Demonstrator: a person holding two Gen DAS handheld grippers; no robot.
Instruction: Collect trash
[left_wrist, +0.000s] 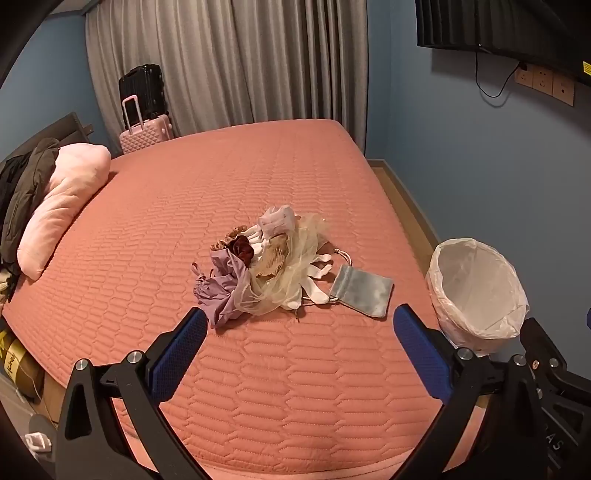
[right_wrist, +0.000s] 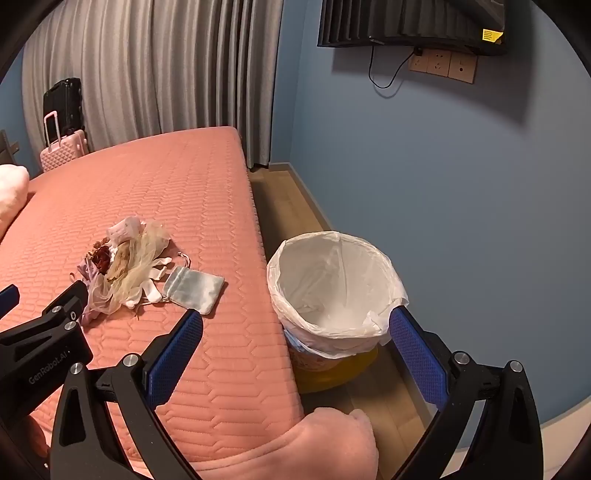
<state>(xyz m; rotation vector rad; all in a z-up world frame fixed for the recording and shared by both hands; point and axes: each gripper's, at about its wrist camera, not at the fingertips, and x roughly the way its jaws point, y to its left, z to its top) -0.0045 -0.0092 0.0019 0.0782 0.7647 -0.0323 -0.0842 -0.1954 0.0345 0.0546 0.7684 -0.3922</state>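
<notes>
Trash, a tangled heap of cream mesh, lilac fabric, white gloves and dried flowers (left_wrist: 266, 264), lies mid-way across the salmon quilted bed (left_wrist: 184, 206) in my left wrist view, with a grey satin drawstring pouch (left_wrist: 361, 294) touching its right edge. My left gripper (left_wrist: 300, 332) hangs spread and released just near of the heap. To the right stands a white-lined waste bin (left_wrist: 476, 291).

From my right wrist view, the right gripper (right_wrist: 295, 332) gapes empty above the bed edge and bin (right_wrist: 334, 284); the heap (right_wrist: 123, 267) lies far left.
</notes>
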